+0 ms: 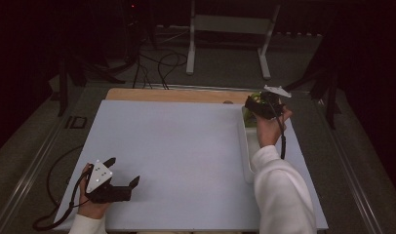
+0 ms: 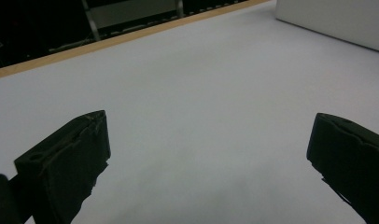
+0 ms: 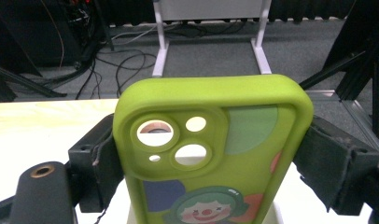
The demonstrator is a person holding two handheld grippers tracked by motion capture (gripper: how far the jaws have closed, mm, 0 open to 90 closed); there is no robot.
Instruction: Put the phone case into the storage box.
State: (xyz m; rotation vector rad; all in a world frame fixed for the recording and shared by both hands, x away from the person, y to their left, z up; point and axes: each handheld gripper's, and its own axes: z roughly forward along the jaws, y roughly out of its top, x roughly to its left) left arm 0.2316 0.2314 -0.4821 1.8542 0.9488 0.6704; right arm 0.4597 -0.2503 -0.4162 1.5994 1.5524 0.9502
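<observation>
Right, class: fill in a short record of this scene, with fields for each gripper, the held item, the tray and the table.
right gripper: shut on the phone case, fingers pressing its two sides
phone case: green, cartoon clown print, camera cut-outs at top, held upright above the tray
left gripper: open, nothing between its fingers, low over the table's near left
tray: white, along the table's right side
table: pale sheet over a wooden top

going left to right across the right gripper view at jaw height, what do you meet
black post with a brass ring → one pad of the right gripper → green phone case, clamped across its width → the other pad
</observation>
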